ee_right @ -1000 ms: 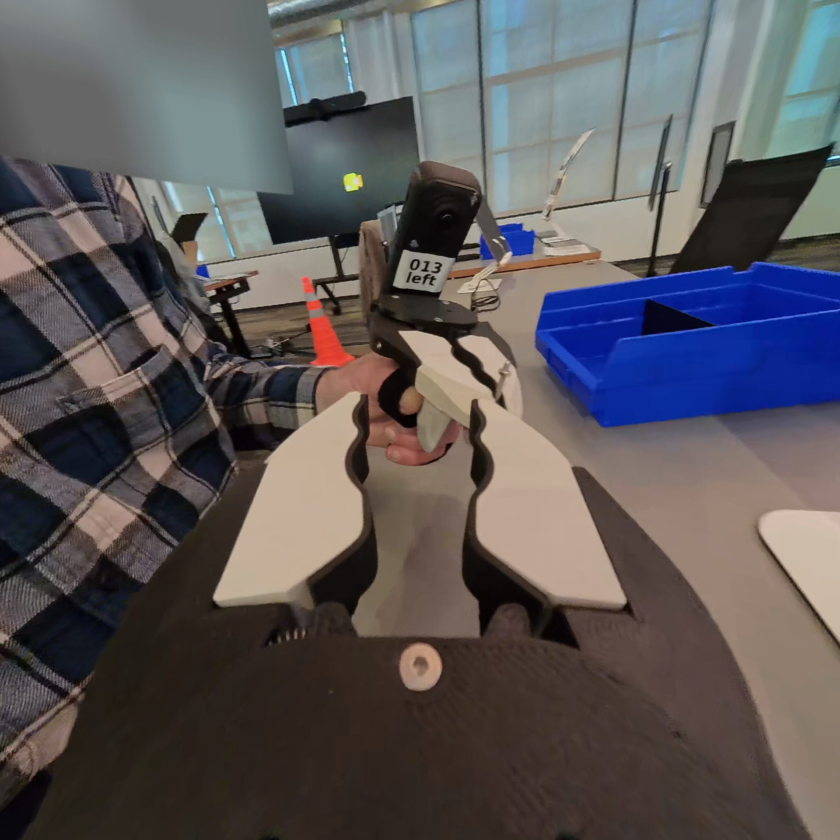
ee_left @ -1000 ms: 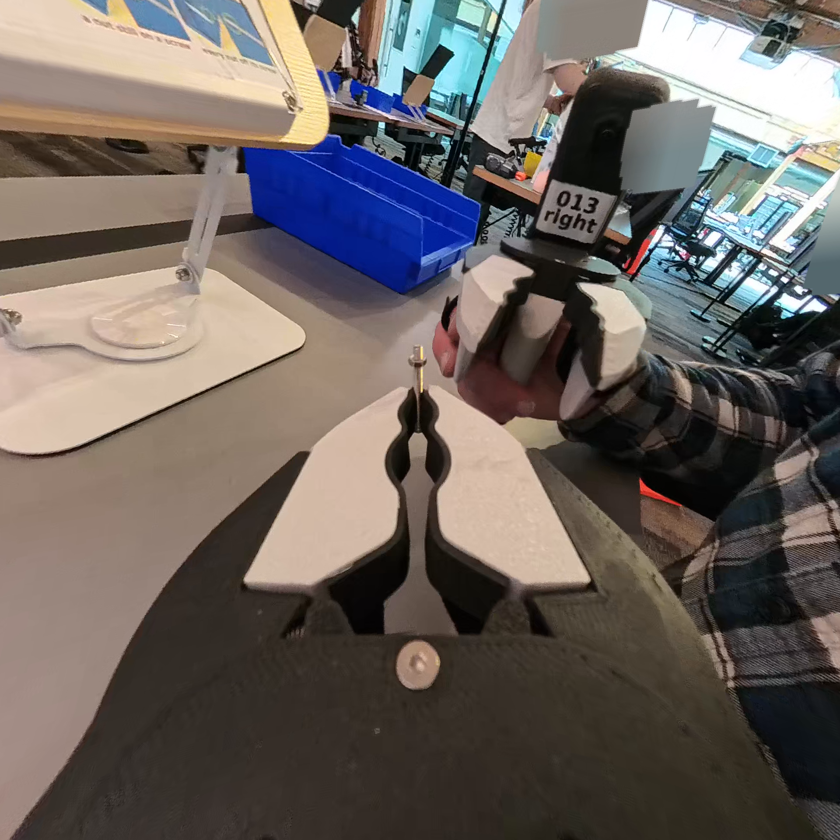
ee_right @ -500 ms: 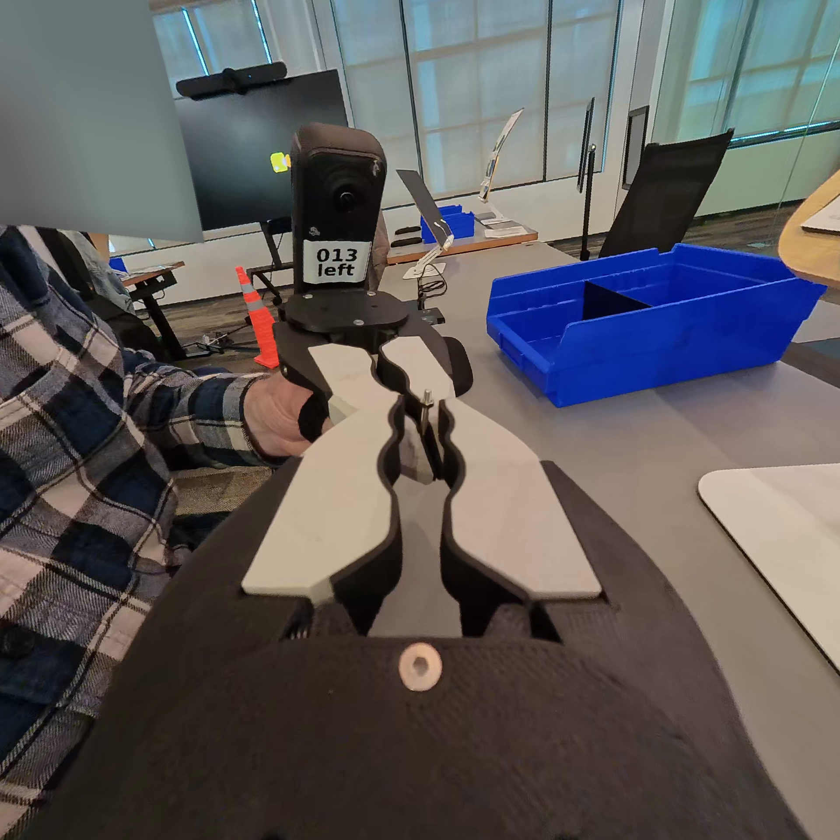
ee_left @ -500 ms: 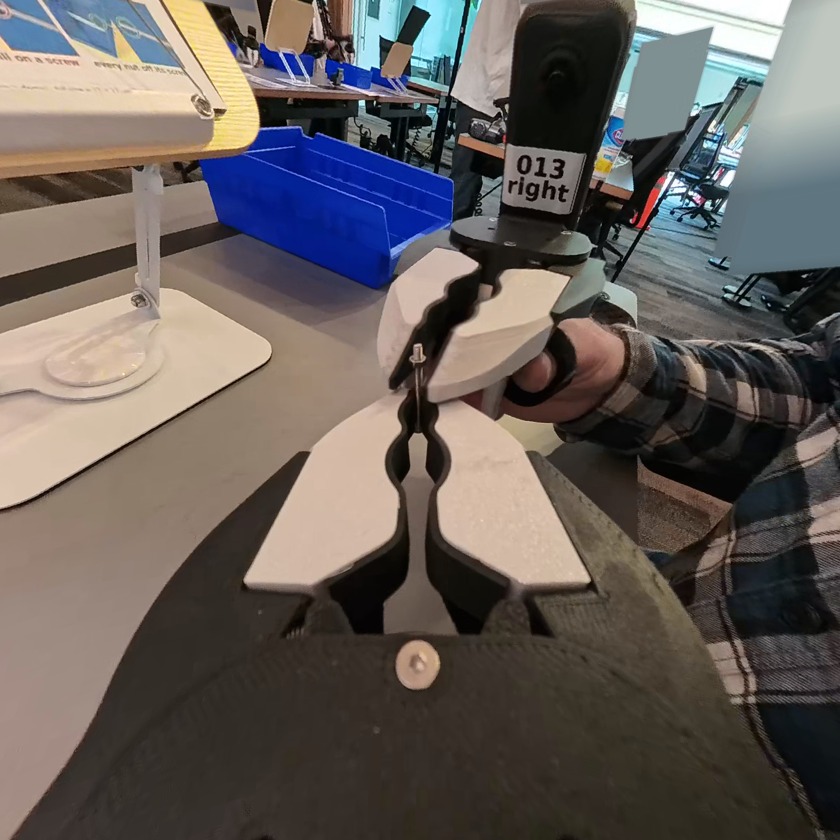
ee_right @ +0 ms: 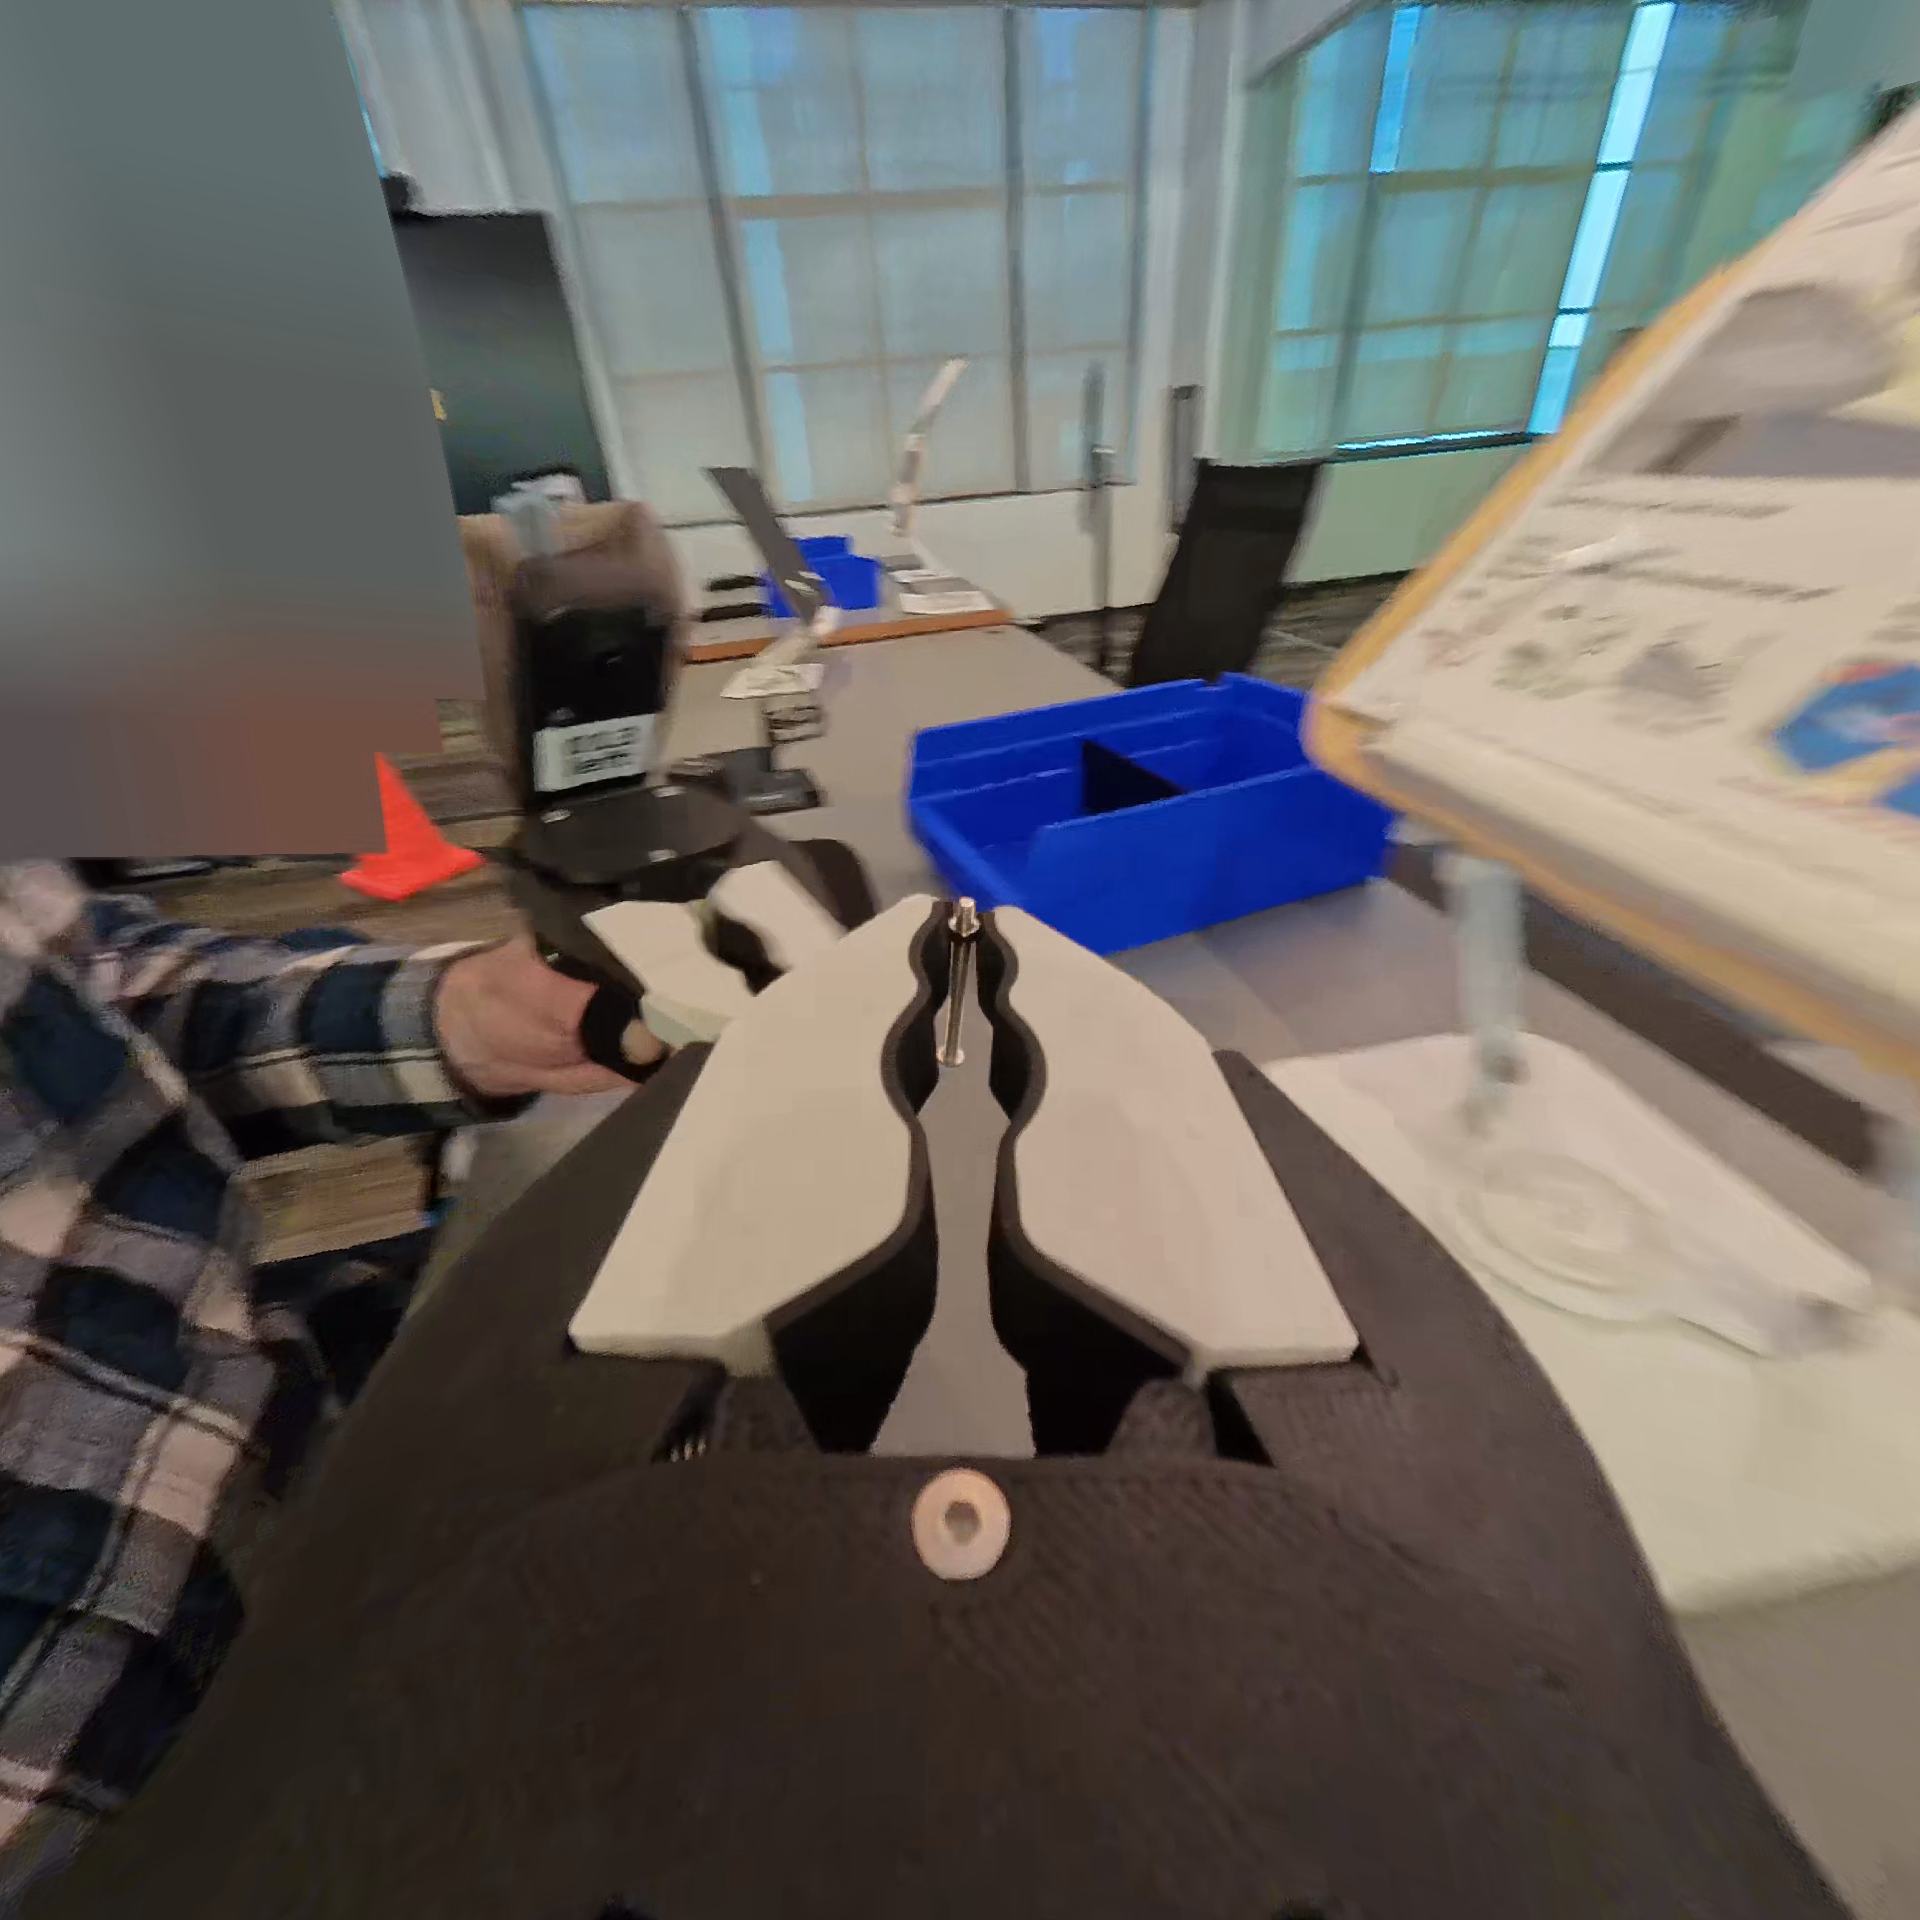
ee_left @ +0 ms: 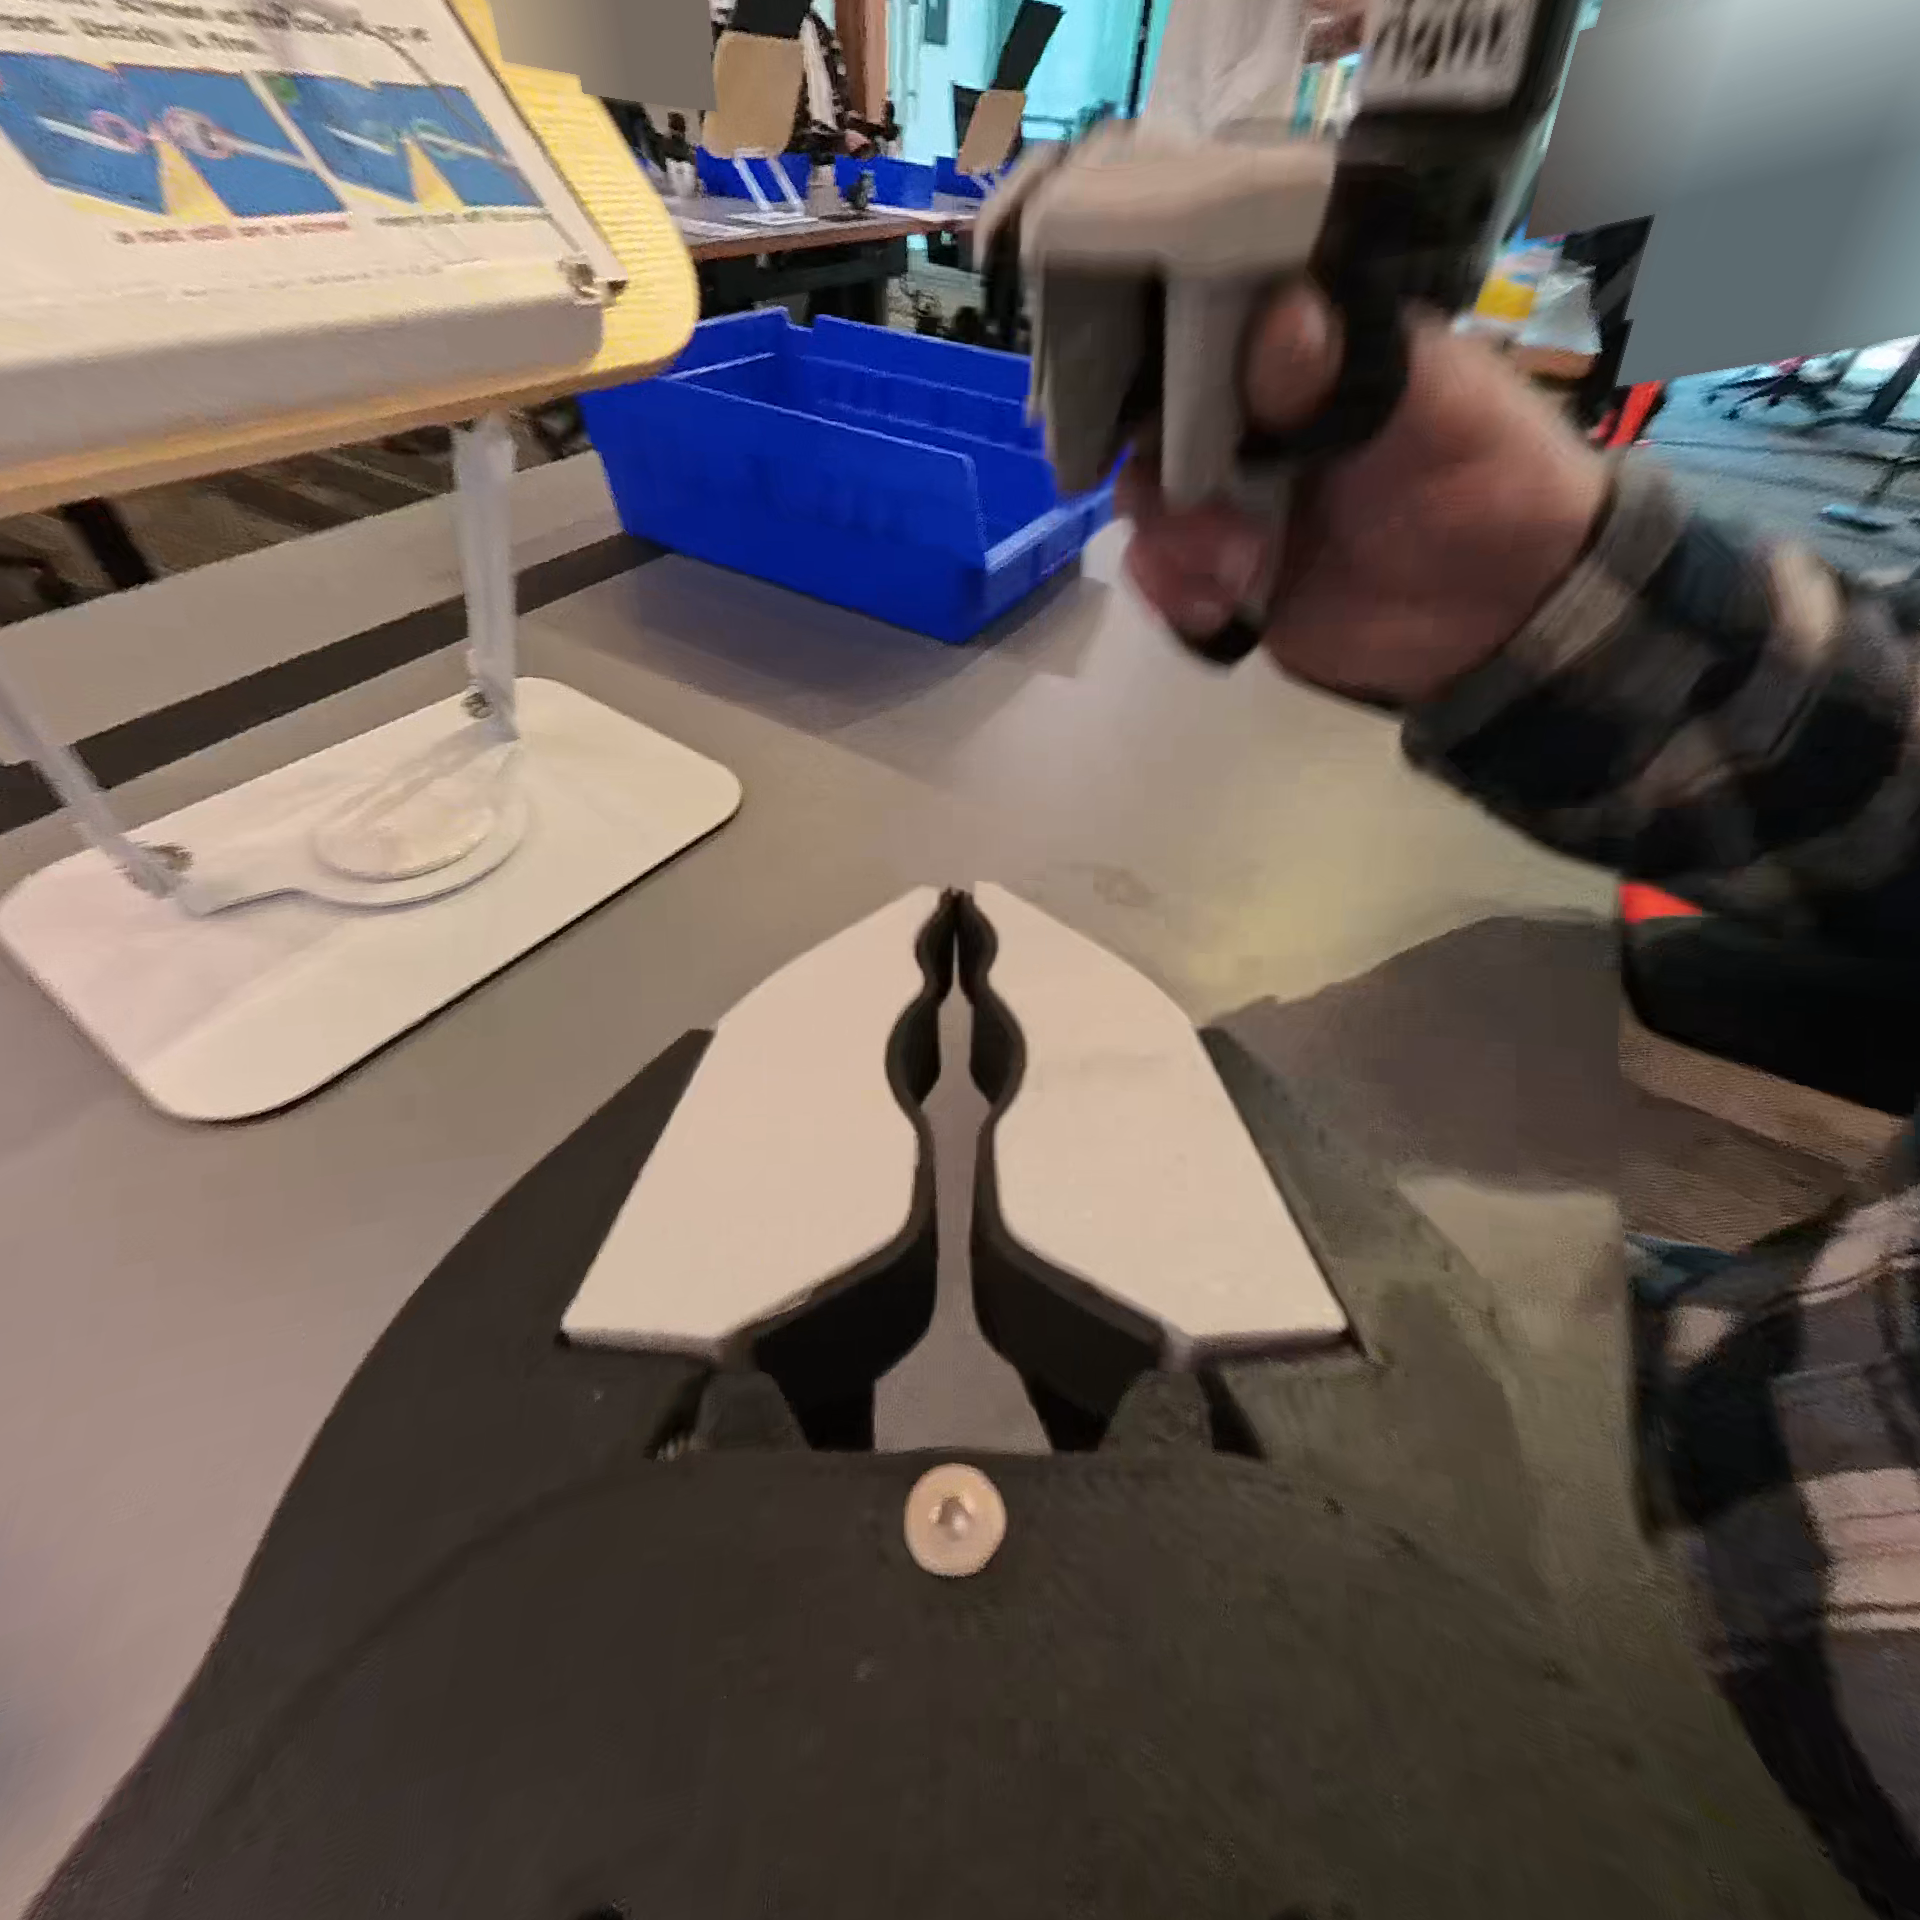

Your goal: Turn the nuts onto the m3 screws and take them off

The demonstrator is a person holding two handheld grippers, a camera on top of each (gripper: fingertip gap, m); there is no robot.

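Above the grey surface [ee_right: 1226,997], right claw [ee_right: 958,935] clamps a silver screw [ee_right: 954,987]; keep it upright; left claw [ee_left: 954,914] is closed, empty

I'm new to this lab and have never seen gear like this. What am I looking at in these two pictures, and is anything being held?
No robot here: a person holds a hand-operated two-finger gripper in each hand, each with a camera looking along its white fingers. One picture is from the left gripper, whose fingers are closed together with nothing between them. The other is from the right gripper, which pinches a thin metal screw upright between its tips. Each view also shows the other gripper farther off, blurred. On the grey table stand a blue bin and a white stand carrying an instruction sheet.
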